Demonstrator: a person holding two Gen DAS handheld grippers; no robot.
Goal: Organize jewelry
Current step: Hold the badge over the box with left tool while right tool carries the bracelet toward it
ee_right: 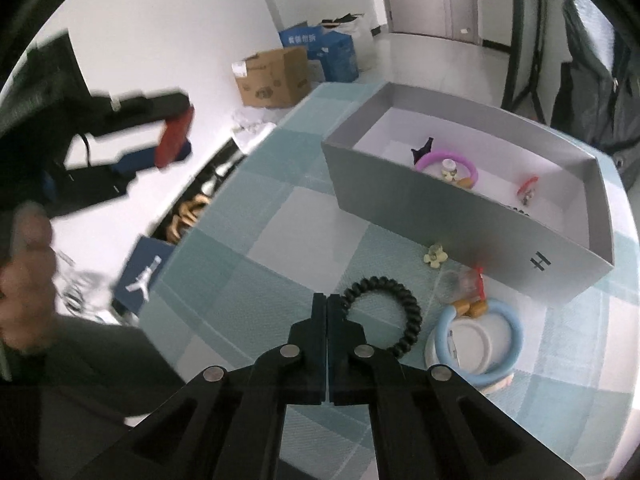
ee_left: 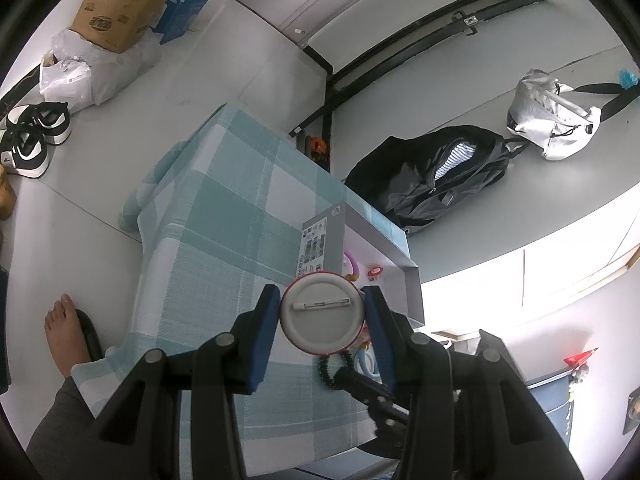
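My left gripper is shut on a round pin badge; its white back and red rim show between the blue pads, above the checked table. The right wrist view shows that badge as a red blur at upper left. My right gripper is shut, and the near edge of a black coil hair tie is caught at its tips. In the left wrist view the tie curls around the right gripper. The grey box holds a purple ring and a red piece.
On the teal checked cloth in front of the box lie a cream flower clip, a clear packet and a light blue ring. Cardboard boxes, shoes, bags and a person's foot are on the floor.
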